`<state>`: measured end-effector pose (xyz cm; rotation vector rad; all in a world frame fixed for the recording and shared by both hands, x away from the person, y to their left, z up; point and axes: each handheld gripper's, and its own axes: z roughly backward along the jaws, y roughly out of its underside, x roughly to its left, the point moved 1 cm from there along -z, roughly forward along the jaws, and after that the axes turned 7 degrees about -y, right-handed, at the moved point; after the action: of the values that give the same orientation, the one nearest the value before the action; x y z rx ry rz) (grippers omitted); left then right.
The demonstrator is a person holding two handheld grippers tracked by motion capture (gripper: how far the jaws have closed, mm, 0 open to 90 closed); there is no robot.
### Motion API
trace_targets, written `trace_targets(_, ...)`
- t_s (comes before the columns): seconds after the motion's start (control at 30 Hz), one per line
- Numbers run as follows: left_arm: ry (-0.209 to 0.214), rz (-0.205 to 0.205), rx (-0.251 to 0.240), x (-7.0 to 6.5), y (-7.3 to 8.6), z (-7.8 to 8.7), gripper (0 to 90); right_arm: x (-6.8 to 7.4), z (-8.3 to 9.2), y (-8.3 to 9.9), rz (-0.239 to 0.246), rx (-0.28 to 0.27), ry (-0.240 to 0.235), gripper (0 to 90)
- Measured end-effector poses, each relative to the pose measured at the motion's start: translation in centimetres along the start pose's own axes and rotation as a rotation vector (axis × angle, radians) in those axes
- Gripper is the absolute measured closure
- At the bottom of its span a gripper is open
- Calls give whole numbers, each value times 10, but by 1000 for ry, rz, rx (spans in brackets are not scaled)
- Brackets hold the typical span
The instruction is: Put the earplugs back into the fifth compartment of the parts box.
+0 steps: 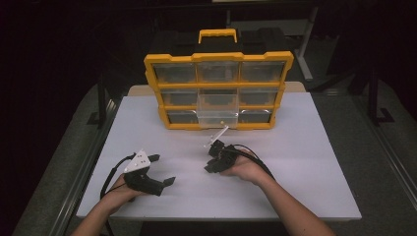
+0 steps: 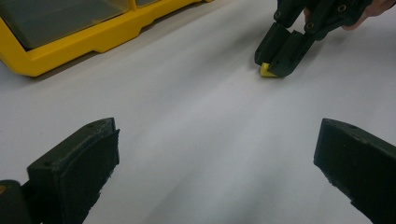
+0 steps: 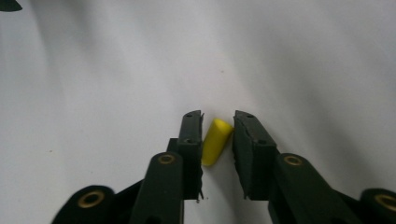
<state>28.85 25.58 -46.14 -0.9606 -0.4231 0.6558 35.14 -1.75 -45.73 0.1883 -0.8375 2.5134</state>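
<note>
The right gripper (image 1: 212,156) sits near the middle of the white table (image 1: 305,162) in the high view, tipped down toward the surface in front of the yellow organizer case (image 1: 219,91), whose lower middle drawer (image 1: 218,117) is pulled out with a small yellow speck inside; the left gripper (image 1: 162,169) rests well to the left with its jaws spread and nothing between them. The left gripper view looks across bare table between its own wide-apart jaws, with a corner of the organizer case (image 2: 70,51) at upper left and, farther off, the right gripper (image 2: 275,63) pressed down to the table over a small yellow piece (image 2: 266,71) that peeks out at its tips. The right gripper view gives the clearest look: the yellow piece (image 3: 216,141), a short rounded plug, lies on the table between the jaws, close against the left pad, with a thin gap showing at the right pad, so the jaws are narrowed around it but not visibly pinching it. The piece looks light and smooth, probably plastic or foam, and likely to roll or squirt sideways under an off-centre squeeze. Its flanks at mid-length seem the best place to grip, with the pads square to its long axis and the pressure modest.
</note>
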Motion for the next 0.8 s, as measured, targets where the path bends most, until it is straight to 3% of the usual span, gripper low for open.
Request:
trace_targets(0.1, 0, -2, 0, 0, 0, 0, 0, 1, 0, 0, -5, 8, -10, 788)
trace_targets(0.3, -1, 0, 0, 0, 0, 0, 0, 1, 1, 0, -2, 5, -7, 800)
trace_targets(0.57, 1, -2, 2, 0, 0, 0, 0, 0, 11, -2, -3, -29, -11, 801)
trace_targets(0.67, 1, 0, 3, 0, 0, 0, 0, 0, 23, -5, -9, -52, -13, 801)
trace_targets(0.8, -1, 1, 4, 0, 0, -1, 0, 0, 32, -8, 21, -84, -16, 801)
